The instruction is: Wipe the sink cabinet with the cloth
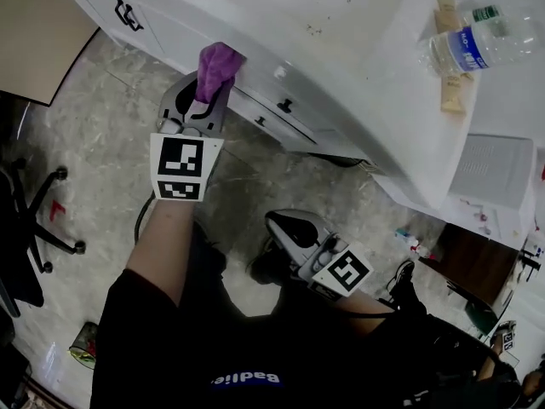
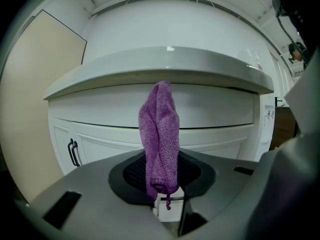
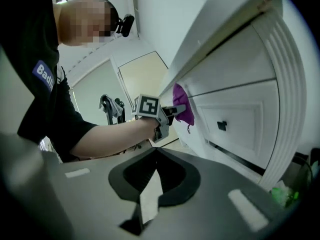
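Observation:
A purple cloth (image 1: 219, 65) sticks up out of my left gripper (image 1: 209, 99), which is shut on it. In the head view the cloth's top touches the white sink cabinet (image 1: 183, 34) just under the counter's edge. The left gripper view shows the cloth (image 2: 160, 134) upright before the curved front panel (image 2: 210, 109) below the overhang. My right gripper (image 1: 278, 225) hangs low near my body, shut with nothing in it. In the right gripper view its jaws (image 3: 150, 196) point at the cabinet's drawer front (image 3: 240, 114), with the left gripper (image 3: 172, 110) and cloth (image 3: 182, 106) beyond.
On the white counter lie a water bottle (image 1: 467, 45) and a booklet (image 1: 494, 170). Black drawer knobs (image 1: 285, 105) and a door handle (image 1: 128, 14) stick out of the cabinet. An office chair base (image 1: 38, 228) stands on the floor at left. Something green (image 3: 282, 191) lies by the cabinet's foot.

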A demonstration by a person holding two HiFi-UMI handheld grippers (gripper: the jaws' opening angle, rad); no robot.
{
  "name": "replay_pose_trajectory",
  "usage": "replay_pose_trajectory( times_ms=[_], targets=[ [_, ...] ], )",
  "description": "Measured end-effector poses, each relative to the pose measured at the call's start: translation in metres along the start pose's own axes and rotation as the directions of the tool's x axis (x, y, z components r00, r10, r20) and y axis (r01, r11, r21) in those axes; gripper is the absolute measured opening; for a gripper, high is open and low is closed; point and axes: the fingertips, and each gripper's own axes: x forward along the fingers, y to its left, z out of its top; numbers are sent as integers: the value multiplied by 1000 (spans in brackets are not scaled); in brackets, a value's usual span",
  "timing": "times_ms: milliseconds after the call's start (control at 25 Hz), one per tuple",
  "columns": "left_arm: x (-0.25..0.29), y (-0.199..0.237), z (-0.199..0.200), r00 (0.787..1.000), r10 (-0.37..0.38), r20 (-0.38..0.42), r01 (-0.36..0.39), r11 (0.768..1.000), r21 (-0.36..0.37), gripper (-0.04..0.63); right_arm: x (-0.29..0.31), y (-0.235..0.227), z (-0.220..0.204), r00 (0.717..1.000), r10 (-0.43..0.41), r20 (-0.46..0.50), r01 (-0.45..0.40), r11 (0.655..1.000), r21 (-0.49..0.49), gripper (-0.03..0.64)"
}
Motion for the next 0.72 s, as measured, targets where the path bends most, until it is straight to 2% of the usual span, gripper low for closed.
replay_pose_trajectory(
  times_ms=[160, 360, 480, 600, 720],
  targets=[
    [20, 3, -11, 1000, 11, 7, -11, 1000, 1, 107, 31, -34, -48, 1000, 0, -11, 0, 1000, 26, 2],
    [32, -9, -14, 999, -21, 36, 20, 999, 27, 107, 56, -68, -80, 998, 30, 55, -31, 999, 13, 2],
    [33, -20, -11, 998, -45, 46, 42, 997, 71, 107, 59, -91, -98, 995, 23, 97, -26, 999, 30, 2],
    [35, -42, -11, 995, -86, 48, 80, 989, 121, 107, 62, -113, -121, 995, -15, 94, 10, 999, 46, 2],
    [33, -78, -15, 984, -173, 34, 167, 977, 130, 107, 71, -123, -130, 997, -23, 77, 20, 999, 29, 2]
  ],
)
